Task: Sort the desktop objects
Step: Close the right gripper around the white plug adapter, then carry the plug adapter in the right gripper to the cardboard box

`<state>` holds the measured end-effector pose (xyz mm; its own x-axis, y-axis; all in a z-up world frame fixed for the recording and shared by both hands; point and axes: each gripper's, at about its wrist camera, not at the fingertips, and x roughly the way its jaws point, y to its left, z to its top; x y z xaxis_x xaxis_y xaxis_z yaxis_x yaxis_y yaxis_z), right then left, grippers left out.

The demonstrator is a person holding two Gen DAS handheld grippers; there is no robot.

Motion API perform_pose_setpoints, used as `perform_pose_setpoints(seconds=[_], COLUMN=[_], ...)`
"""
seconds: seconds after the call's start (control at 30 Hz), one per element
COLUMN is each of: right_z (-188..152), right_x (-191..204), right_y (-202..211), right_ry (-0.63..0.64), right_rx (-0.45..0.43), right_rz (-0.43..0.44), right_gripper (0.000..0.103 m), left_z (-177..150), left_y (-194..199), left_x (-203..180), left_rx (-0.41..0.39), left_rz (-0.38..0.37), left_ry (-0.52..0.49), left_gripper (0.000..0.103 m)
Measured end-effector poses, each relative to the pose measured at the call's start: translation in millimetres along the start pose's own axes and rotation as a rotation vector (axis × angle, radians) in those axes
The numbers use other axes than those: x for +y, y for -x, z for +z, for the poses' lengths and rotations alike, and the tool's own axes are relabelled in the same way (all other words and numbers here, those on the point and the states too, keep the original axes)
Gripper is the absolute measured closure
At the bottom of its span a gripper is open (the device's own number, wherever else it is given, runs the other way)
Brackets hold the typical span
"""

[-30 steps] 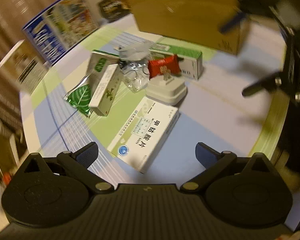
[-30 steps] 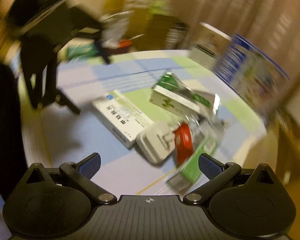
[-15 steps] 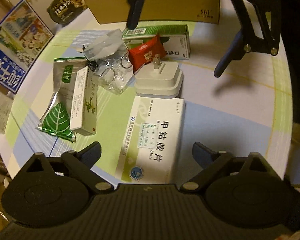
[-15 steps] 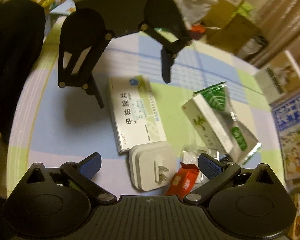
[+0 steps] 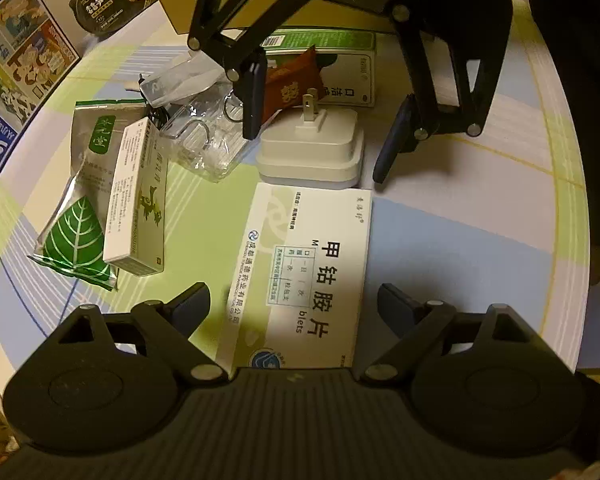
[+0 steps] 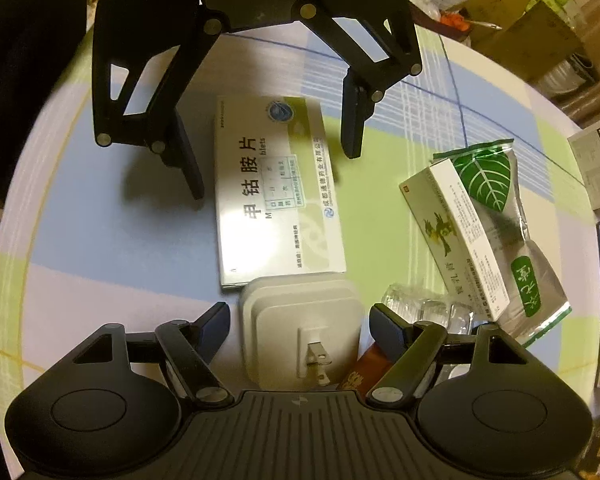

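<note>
Both grippers hang spread and empty: my left gripper (image 5: 294, 306) straddles the pill box (image 5: 300, 272) at 6 o'clock on the table (image 5: 460, 248), my right gripper (image 6: 300, 320) straddles the charger (image 6: 300, 320) touching it at 12. I judge sorting barely begun; carton (image 5: 138, 196), leaf pouch (image 5: 76, 236), clear bag (image 5: 204, 140) and red packet (image 5: 288, 84) lie clustered. No bin shows; the far box (image 5: 340, 68) is half hidden.

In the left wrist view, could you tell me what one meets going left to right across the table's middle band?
Green leaf pouch → narrow green-and-white box → clear plastic packaging → white plug adapter → the right gripper's far finger.
</note>
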<state>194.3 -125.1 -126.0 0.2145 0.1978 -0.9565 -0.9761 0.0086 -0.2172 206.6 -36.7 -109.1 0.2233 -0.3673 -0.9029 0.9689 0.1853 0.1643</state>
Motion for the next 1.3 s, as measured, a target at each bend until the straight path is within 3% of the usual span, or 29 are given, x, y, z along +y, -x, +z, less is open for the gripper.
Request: perform_pose_setpoints(seconds=[0.13, 0.33, 0.53, 0.73, 0.97, 1.1, 1.23, 1.3], right_z=[3, 5, 6, -7, -46, -66, -86, -95], right_x=[-5, 0, 23, 54, 73, 87, 109, 117], right_y=[-6, -5, 13, 35, 45, 54, 64, 67], right_ry=[-0.017, -0.041, -0.109, -0.349, -0.698, -0.834, -0.903, -0.946], right_rx=[0.017, 0.034, 0.031, 0.018, 0.06, -0.021, -0.095, -0.152], right_rz=[0.016, 0.004, -0.03, 0.0, -0.034, -0.059, -0.116, -0.13], right_gripper=[0.04, 0.041, 0.041, 0.041, 0.041, 0.039, 0.025, 0.023], left_z=[1, 3, 5, 9, 19, 27, 34, 36], left_y=[-4, -6, -4, 6, 13, 12, 10, 14], left_x=[5, 10, 6, -11, -45, -71, -94, -100], left_rx=[-0.011, -0.01, 0.025, 0.062, 0.08, 0.06, 0.035, 0.008], left_rz=[-0.018, -0.034, -0.006, 0.007, 0.02, 0.028, 0.05, 0.064], left_ry=[0.015, 0.061, 0.145, 0.203, 0.287, 0.336, 0.383, 0.409], left_gripper=[0.019, 0.028, 0.03, 0.034, 0.034, 0.034, 0.035, 0.034])
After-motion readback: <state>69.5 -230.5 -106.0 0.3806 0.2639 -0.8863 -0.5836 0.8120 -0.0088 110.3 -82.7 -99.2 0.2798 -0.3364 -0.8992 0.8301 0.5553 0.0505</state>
